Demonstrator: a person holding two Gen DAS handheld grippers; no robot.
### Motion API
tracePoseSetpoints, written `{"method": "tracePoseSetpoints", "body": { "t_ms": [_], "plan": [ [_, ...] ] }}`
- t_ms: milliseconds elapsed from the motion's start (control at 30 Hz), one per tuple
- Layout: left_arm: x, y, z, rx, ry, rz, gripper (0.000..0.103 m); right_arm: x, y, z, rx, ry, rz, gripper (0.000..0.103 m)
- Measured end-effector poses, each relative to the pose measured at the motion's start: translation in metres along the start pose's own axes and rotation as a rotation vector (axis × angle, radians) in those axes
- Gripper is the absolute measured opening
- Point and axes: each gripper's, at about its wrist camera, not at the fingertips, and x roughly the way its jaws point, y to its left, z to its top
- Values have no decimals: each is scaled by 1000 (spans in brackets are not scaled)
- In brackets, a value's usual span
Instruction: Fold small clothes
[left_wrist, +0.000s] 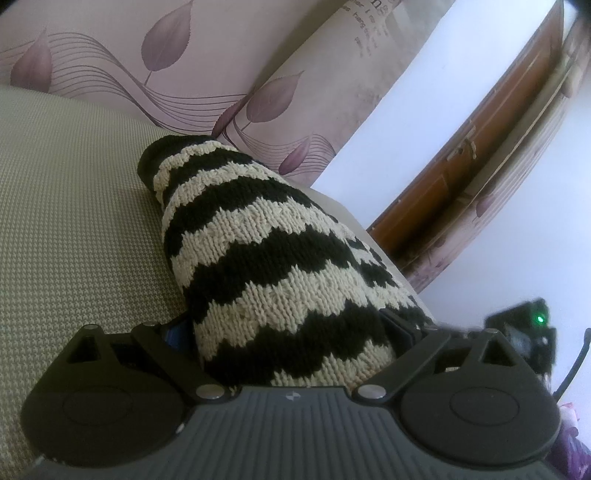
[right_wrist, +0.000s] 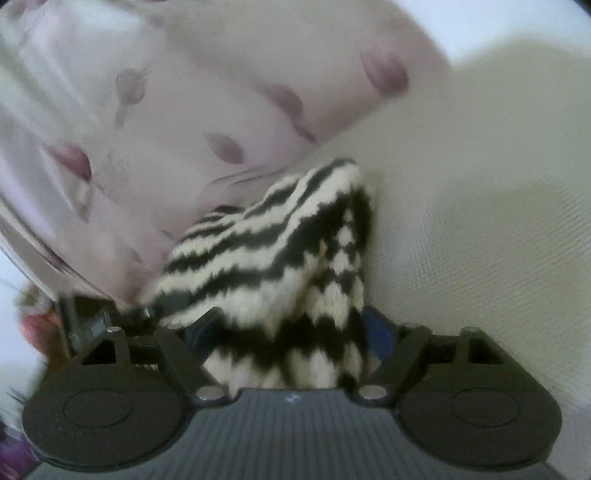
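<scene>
The left hand-held gripper (left_wrist: 291, 328) is clamped on one end of a black-and-cream striped knit garment (left_wrist: 258, 258), which stretches away over the pale woven surface (left_wrist: 74, 221). The right hand-held gripper (right_wrist: 291, 332) grips bunched knit too, near leaf-patterned fabric (right_wrist: 147, 129).

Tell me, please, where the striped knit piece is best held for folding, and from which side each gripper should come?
Probably at its near edge: the striped knit piece drapes away from both cameras, so the left gripper and right gripper each pinch that edge head-on, letting the rest hang free over the beige surface.
</scene>
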Motion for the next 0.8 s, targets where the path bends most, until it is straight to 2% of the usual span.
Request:
{"method": "tracePoseSetpoints", "body": {
  "t_ms": [100,300,600,800],
  "plan": [
    [0,1,0,-5,0,-4,96,15,-3,11,18,7,34,81],
    [-1,0,-1,-6,-7,3,97,44,6,25,-74,60,41,71],
    [0,-9,-4,29,-10,39,97,35,5,20,-101,64,48,69],
    [5,-21,-5,81,-9,93,99,37,7,20,-104,60,40,68]
  ]
}}
